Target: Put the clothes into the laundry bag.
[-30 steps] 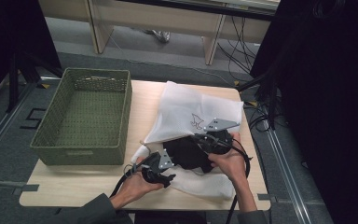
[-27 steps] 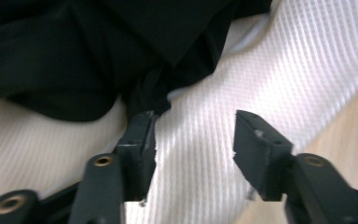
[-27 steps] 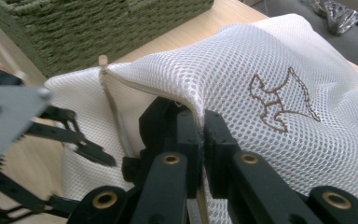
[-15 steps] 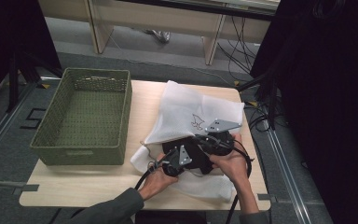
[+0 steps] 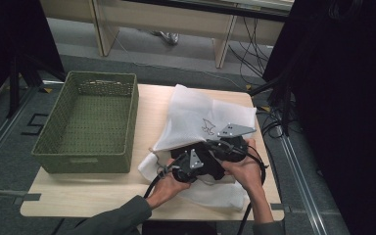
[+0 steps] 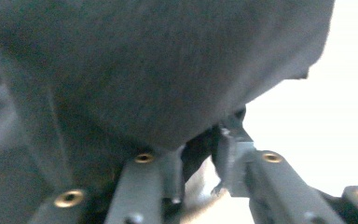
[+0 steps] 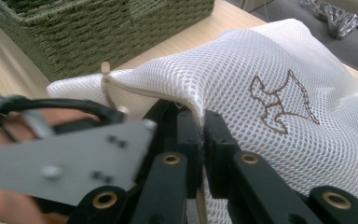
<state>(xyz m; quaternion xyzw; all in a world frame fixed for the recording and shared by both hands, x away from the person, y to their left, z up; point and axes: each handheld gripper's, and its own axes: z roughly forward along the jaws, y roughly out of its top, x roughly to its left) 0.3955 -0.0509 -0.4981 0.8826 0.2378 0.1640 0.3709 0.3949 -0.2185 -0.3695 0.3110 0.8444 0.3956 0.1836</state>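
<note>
In the high view, a white mesh bag [image 5: 203, 120] lies on the right half of the wooden table [image 5: 103, 196], in the middle of the frame. A dark cloth [image 5: 210, 166] sits at the bag's near edge, between the two hands. The left gripper [image 5: 203, 161] comes in from the lower middle and pokes into the dark cloth. The right gripper [image 5: 215, 146] is just right of it, at the bag's edge. A green basket [image 5: 85, 156] stands on the left side of the table, apart from the bag.

In the left gripper view, the dark cloth [image 6: 144, 70] takes up the top and left of the frame. The jaws at the bottom stand a little apart. They have just been opening. I cannot tell if cloth is between them.

In the right gripper view, the jaws at the bottom middle are pressed together on the hem of the white mesh bag [image 7: 284, 84]. The green basket [image 7: 98, 32] is at the upper left.
</note>
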